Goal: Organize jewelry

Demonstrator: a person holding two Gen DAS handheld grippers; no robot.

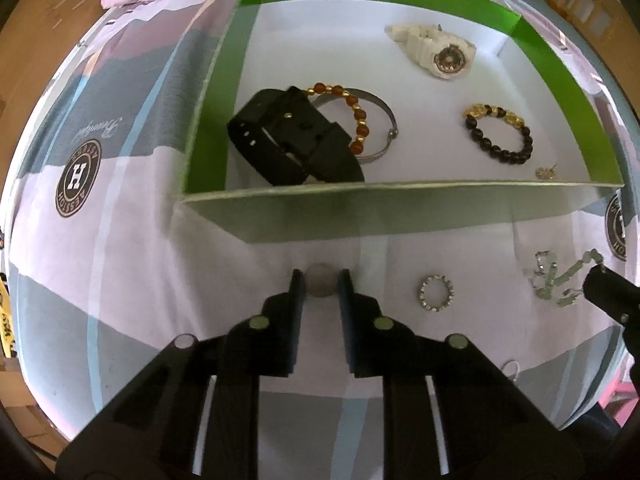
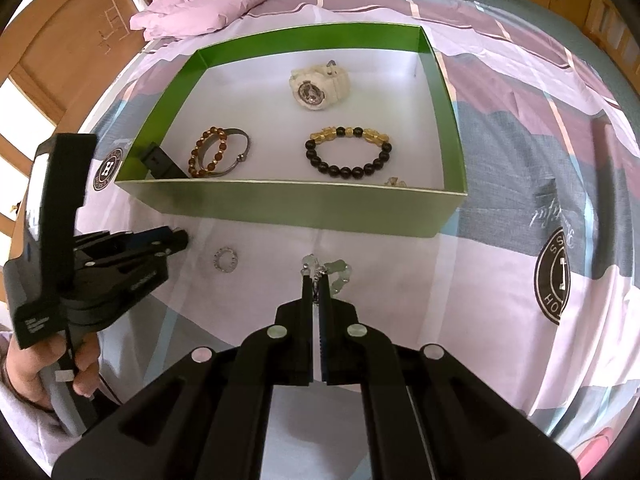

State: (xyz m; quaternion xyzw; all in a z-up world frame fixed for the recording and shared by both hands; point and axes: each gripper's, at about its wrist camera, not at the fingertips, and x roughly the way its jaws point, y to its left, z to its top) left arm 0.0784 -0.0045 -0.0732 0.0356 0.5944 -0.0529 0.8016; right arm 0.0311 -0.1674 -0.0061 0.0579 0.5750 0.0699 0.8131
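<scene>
Black and matte, my left gripper (image 1: 322, 285) is clasping a round, dull grey coin (image 1: 321, 286) between its fingers on the smooth printed bedsheet (image 1: 120, 272). My right gripper (image 2: 319, 286) is pinching shut on a pale green beaded bracelet (image 2: 338, 271) just before the green cardboard box (image 2: 304, 208). Beside it, a sparkly ring (image 2: 225, 259) is lying flat. Inside the box are sitting a chunky white watch (image 2: 318, 86) and glossy black beads (image 2: 347, 152).

Both wrist views are aimed forward and down, close over the bedsheet (image 1: 120, 240); the green box (image 1: 400, 216) (image 2: 296, 208) is shared, seemingly nearer on the left.
</scene>
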